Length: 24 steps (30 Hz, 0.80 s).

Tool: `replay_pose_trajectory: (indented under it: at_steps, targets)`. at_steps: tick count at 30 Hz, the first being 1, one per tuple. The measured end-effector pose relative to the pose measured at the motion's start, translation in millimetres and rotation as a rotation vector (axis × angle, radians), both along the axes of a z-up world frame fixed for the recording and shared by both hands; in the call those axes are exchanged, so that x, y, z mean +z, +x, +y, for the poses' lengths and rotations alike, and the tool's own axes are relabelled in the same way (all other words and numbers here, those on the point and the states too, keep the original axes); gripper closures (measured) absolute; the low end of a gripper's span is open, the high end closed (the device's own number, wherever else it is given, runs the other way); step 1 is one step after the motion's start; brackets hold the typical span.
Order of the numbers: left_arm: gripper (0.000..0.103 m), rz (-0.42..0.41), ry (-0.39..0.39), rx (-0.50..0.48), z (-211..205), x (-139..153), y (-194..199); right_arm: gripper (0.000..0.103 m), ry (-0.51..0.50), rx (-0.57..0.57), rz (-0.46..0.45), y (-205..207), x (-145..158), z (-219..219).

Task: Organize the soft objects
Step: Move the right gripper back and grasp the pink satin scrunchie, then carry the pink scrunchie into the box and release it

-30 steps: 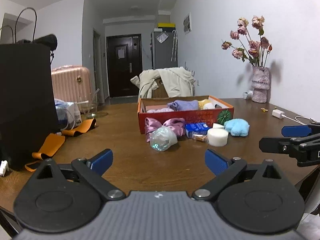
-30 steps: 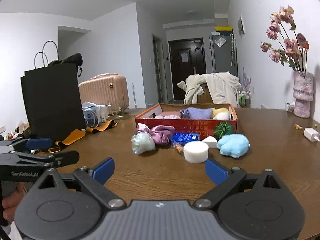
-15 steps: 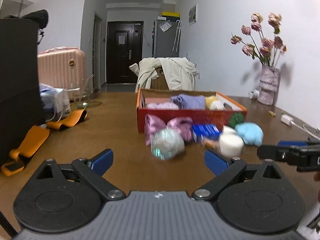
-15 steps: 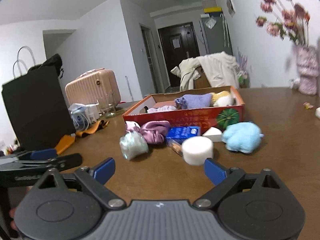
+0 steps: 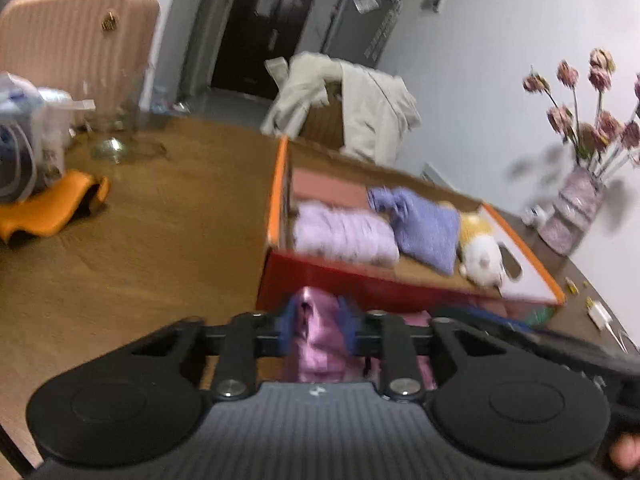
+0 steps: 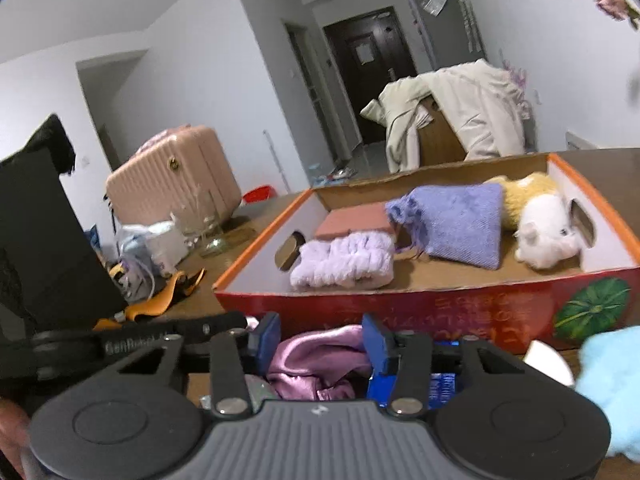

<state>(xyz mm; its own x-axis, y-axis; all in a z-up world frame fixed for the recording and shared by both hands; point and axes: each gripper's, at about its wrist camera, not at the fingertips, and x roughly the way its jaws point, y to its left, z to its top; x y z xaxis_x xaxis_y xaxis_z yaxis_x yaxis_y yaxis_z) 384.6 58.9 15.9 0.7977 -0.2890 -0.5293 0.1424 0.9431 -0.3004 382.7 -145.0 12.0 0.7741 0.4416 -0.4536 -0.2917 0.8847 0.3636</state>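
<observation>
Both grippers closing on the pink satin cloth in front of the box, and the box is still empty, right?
Not empty. The right wrist view shows the box already holding a lilac towel, a purple pouch and a plush toy. Both grippers have been closing on the pink satin cloth.

A: The left tool (image 5: 319, 330) has a grey ribbed housing along the bottom edge, with a small pale mark at its middle; two round black discs flank it; black link bars run forward, each pinned with a silver screw; the pads (image 5: 286, 330) are blue.

B: The right tool (image 6: 320, 344) is built the same; grey ribs, black discs, silver screws, blue pads (image 6: 376, 342); in its view the other tool's black arm crosses at the left, with blurred white lettering along it.
</observation>
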Motion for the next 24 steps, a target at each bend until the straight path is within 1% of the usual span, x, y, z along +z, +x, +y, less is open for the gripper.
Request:
replay_pose_trajectory:
  at_steps: [2, 4, 6, 8, 10, 13, 14, 15, 16, 18, 20, 22, 24]
  targets:
    - [0.086, -0.006, -0.011, -0.018, 3.7, -8.1, -17.4, 0.058, -0.003, 0.024, 0.025, -0.1, -7.8, 0.7]
    - [0.086, -0.003, -0.042, -0.049, 7.4, -13.9, -37.1, 0.058, 0.002, 0.051, 0.047, -2.9, -14.0, 1.1]
    - [0.086, 0.01, -0.059, -0.06, 7.0, -17.3, -46.1, 0.058, 0.016, 0.081, 0.064, -4.7, -16.7, 3.1]
    - [0.086, 0.003, -0.05, -0.056, 6.0, -20.3, -48.9, 0.058, -0.016, 0.1, 0.057, -7.5, -16.5, 9.4]
    - [0.084, -0.003, -0.041, -0.049, 6.1, -22.0, -45.8, 0.058, -0.05, 0.097, 0.054, -8.8, -17.7, 12.7]
    - [0.083, -0.004, -0.038, -0.054, 4.1, -21.7, -40.2, 0.061, -0.036, 0.082, 0.058, -8.0, -20.3, 8.7]
    - [0.084, -0.006, -0.033, -0.057, 3.3, -21.5, -39.3, 0.07, -0.021, 0.084, 0.063, -6.3, -21.9, 7.1]
    - [0.085, -0.007, -0.027, -0.066, 2.4, -20.5, -38.7, 0.083, -0.005, 0.097, 0.069, -4.9, -23.0, 6.4]
    - [0.088, -0.01, -0.026, -0.07, 1.8, -19.2, -38.6, 0.085, 0.014, 0.111, 0.072, -4.4, -23.4, 6.6]
    - [0.09, -0.032, -0.017, -0.08, -1.9, -11.9, -40.7, 0.092, -0.012, 0.111, 0.048, -7.1, -19.4, 10.2]
    - [0.091, -0.075, -0.007, -0.086, -5.2, 3.4, -44.9, 0.094, -0.005, 0.106, 0.022, -10.0, -11.3, 9.6]
    - [0.092, -0.133, -0.008, -0.096, -6.5, 23.8, -53.2, 0.094, 0.014, 0.099, -0.029, -18.2, 5.0, 5.2]
    - [0.092, -0.204, -0.018, -0.112, -8.7, 49.4, -68.1, 0.094, 0.02, 0.093, -0.101, -34.8, 28.9, -0.1]
